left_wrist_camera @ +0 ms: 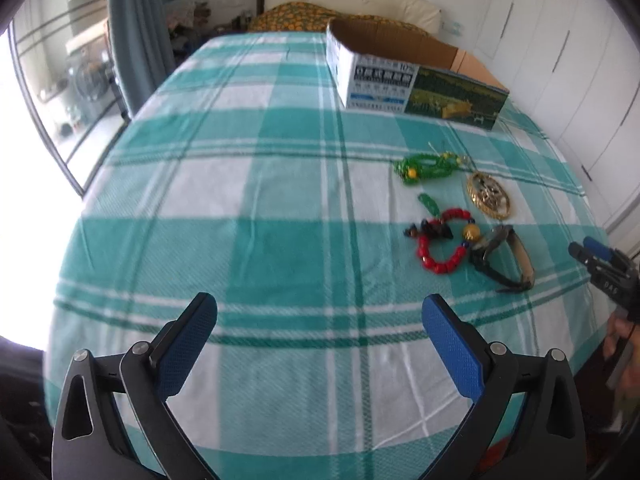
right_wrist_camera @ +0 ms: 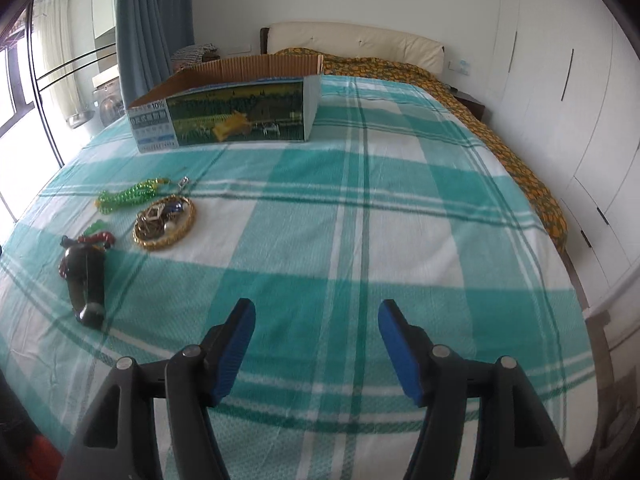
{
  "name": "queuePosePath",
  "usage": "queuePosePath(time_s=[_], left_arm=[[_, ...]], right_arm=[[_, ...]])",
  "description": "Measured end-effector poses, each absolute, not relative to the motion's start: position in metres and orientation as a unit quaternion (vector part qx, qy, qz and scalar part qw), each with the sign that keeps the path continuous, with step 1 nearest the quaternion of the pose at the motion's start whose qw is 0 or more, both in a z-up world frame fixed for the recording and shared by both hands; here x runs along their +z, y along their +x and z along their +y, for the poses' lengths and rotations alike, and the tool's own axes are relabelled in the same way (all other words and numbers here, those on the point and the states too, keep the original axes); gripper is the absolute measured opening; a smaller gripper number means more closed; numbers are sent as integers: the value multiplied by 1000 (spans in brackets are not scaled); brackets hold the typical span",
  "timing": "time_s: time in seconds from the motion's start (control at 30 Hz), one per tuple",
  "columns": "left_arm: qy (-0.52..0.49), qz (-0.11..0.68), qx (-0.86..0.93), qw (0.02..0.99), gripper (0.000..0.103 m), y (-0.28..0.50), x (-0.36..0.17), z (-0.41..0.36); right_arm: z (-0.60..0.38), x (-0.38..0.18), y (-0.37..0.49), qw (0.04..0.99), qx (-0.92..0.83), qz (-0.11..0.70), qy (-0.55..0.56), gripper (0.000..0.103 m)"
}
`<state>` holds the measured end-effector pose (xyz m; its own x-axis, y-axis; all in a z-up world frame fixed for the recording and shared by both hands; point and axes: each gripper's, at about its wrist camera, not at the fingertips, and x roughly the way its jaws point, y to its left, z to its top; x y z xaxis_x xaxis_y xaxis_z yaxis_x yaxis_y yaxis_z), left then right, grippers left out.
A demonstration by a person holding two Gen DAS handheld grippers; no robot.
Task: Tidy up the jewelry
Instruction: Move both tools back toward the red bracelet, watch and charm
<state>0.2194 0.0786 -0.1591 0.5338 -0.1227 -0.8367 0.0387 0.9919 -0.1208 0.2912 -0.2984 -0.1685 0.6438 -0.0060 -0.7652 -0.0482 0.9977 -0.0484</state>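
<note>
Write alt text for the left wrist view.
Open tongs hover empty over a green-and-white checked bedspread. Ahead to the right lie green beads, a gold medallion, a red bead bracelet and a watch, with an open cardboard box beyond.

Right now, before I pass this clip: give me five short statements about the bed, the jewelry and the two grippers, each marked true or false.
1. The left gripper holds the red bead bracelet. False: its jaws stand open and empty, and the bracelet lies on the plaid bedspread.
2. The cardboard box stands open-topped on the bed. True.
3. The green bead necklace lies inside the box. False: it lies on the bedspread, nearer than the box.
4. The right gripper is open with nothing between its fingers. True.
5. The gold oval piece lies beside the green beads. True.
</note>
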Motion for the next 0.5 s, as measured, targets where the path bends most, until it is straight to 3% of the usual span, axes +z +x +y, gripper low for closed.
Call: queuePosePath(time_s=[0.1,0.33,0.5], left_arm=[[-71,477,-34,875,102,216,-185,71],[3,442,-4,897,103,212,-195,45],[1,431,-12,902,103,211,-194,43]], right_arm=[[-295,-179,281,907,-1,420,-30,65],[-297,-183,273,914,-32,403,-6,76],[-296,-184,273,913,-50,405,1,79]])
